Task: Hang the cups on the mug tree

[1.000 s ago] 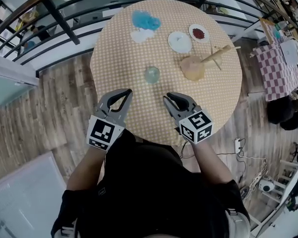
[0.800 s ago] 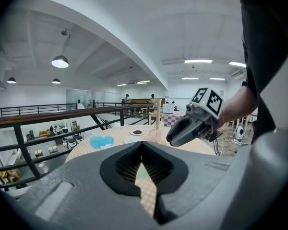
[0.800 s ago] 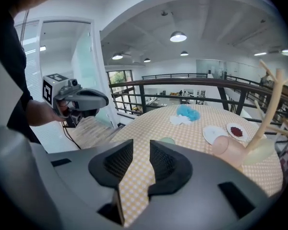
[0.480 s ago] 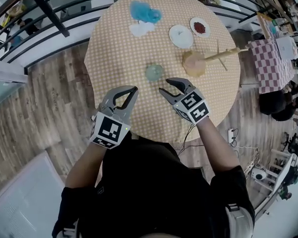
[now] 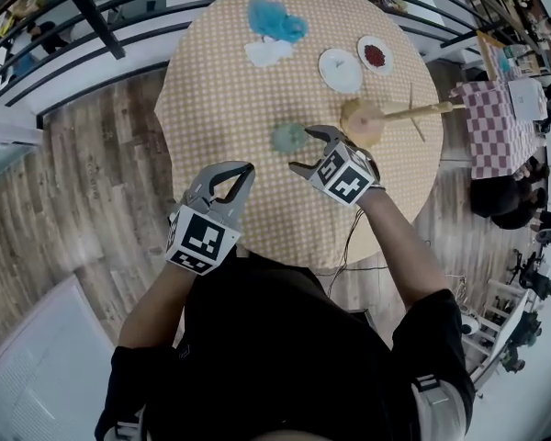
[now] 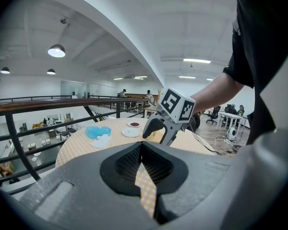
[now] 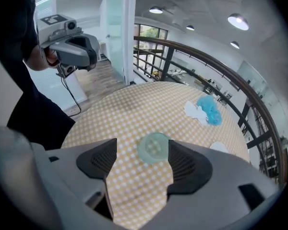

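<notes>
A pale green glass cup [image 5: 289,137] stands upright near the middle of the round table [image 5: 220,99]. My right gripper [image 5: 308,151] hangs just right of it, pointing steeply down. Its jaws have just been opening and stand wide, touching nothing. In the right gripper view the cup [image 7: 154,148] shows from above, beyond the gap of the right gripper [image 7: 140,150]. The wooden mug tree [image 5: 363,121] stands right of the cup. My left gripper [image 5: 241,171] is shut and empty over the table's near edge. In the left gripper view the left gripper [image 6: 141,145] faces the right gripper [image 6: 170,121].
At the table's far side lie a blue item [image 5: 275,21] and a white one [image 5: 266,51]. Right of them are a white dish [image 5: 340,70] and a plate with something red [image 5: 375,55]. A black railing [image 5: 92,16] runs behind the table. A checked table [image 5: 500,127] stands at the right.
My right gripper has moved forward over the table to the green cup, tipped downward, and its jaws have spread wide. The left gripper has shifted only a little.
</notes>
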### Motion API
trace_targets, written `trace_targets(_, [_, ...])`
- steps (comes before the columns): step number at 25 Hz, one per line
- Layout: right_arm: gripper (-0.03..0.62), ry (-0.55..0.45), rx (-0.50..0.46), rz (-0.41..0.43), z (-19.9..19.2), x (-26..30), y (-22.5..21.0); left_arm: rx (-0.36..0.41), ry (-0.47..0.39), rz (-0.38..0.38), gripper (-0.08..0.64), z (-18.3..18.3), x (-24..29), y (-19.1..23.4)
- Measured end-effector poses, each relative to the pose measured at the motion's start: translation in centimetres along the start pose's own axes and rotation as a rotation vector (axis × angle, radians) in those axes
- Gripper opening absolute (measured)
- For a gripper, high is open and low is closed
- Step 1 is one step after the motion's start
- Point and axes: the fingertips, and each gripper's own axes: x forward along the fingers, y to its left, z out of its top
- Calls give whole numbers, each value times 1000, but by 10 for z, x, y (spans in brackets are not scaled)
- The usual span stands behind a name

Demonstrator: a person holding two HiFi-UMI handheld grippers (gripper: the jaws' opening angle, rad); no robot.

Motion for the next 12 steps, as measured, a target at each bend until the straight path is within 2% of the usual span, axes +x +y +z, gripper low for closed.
trace_targets(5, [351, 92, -116, -5, -4, 19, -14, -24, 6, -3, 6, -8, 2, 6])
trace_targets(12, [365, 184, -128, 69, -21, 53, -20, -42, 19, -4, 6, -16, 3, 11])
